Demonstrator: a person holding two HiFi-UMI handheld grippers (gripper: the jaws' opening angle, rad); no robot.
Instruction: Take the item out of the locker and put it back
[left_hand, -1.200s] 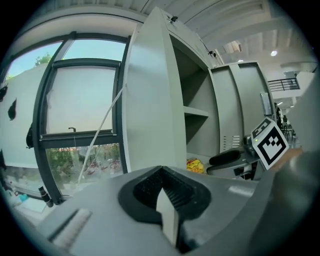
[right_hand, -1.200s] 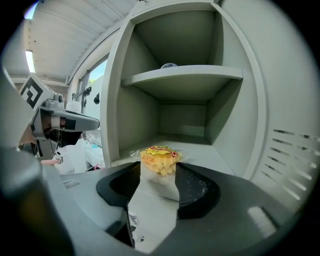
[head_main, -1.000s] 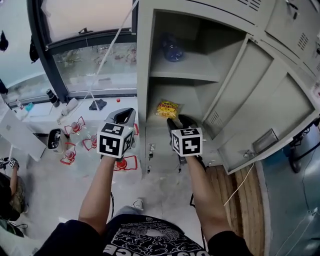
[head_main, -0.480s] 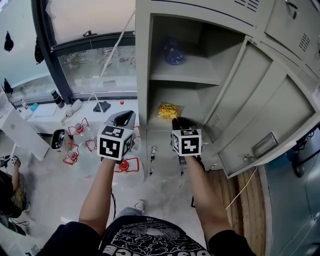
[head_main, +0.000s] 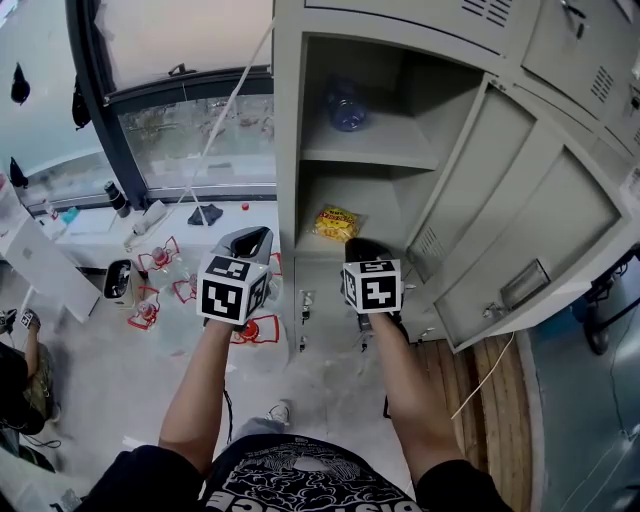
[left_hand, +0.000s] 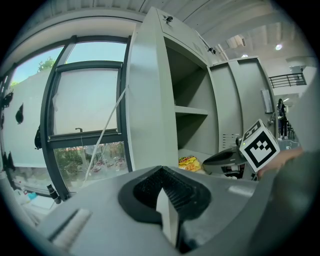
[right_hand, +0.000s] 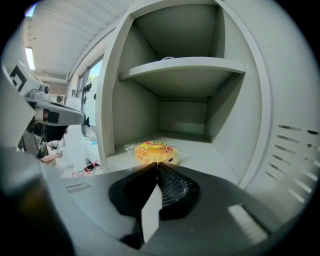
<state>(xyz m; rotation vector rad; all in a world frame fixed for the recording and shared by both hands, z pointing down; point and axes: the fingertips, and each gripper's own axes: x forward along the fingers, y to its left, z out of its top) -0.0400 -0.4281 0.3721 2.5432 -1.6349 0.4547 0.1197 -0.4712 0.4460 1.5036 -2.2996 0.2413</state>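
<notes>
A yellow snack packet lies on the lower shelf floor of the open grey locker. My right gripper is shut and empty, its tips just in front of the packet at the shelf's front edge. My left gripper is shut and empty too, held outside the locker's left wall, level with the right one. A clear plastic bottle lies on the upper shelf.
The locker door stands swung open to the right. A window with a dark frame is left of the locker. Red wire objects and a person's hand lie on the floor at the left. A cable trails over the wooden floor.
Both grippers have stayed almost where they were; the view has shifted slightly. The packet has not moved.
</notes>
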